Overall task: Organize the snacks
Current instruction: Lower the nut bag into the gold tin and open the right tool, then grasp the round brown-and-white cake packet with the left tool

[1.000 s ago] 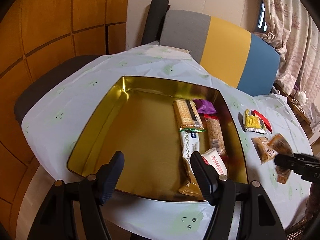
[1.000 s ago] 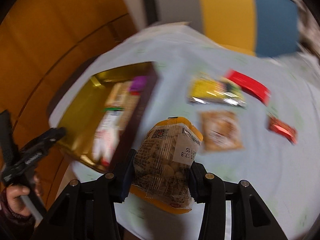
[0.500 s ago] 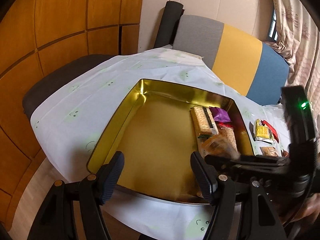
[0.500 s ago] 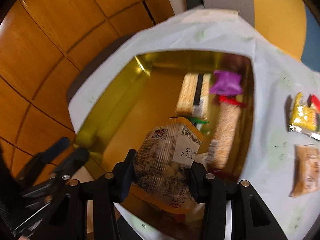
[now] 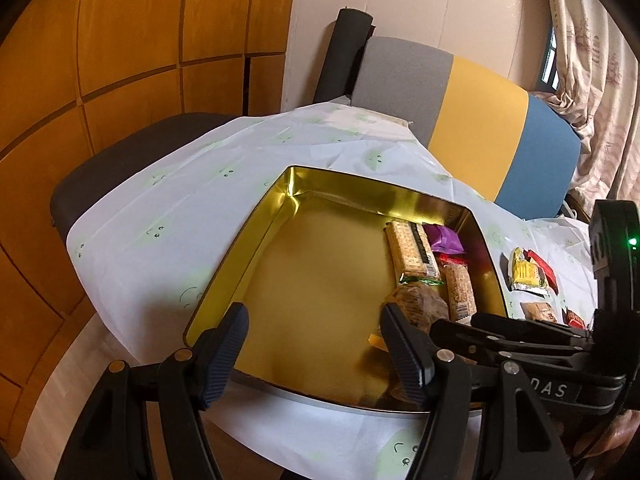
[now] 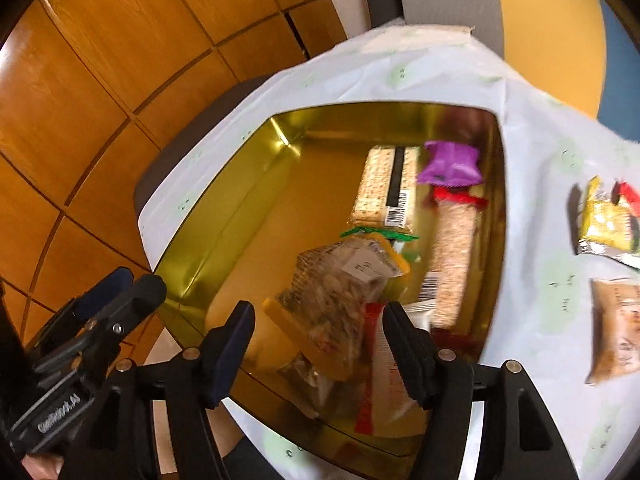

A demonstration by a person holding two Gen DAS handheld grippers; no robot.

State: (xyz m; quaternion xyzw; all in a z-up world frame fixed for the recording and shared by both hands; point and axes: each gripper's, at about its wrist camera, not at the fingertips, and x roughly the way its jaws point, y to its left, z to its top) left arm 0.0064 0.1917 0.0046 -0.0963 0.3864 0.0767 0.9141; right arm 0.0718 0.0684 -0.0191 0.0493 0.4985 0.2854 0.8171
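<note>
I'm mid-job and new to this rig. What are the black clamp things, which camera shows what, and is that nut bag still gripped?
No robot arm here: a person holds a two-finger clamp in each hand, with a fisheye camera looking along its fingers.

The left gripper is open and empty, near the edge of the gold tin. The right gripper reaches in from the right in this view.

The right gripper has just been opening: the nut bag lies between the jaws in the tin, but the pads do not press it.

Also in the tin: a cracker pack, a purple wrapper and a grain bar. On the tablecloth wait a yellow packet and a brown packet.
</note>
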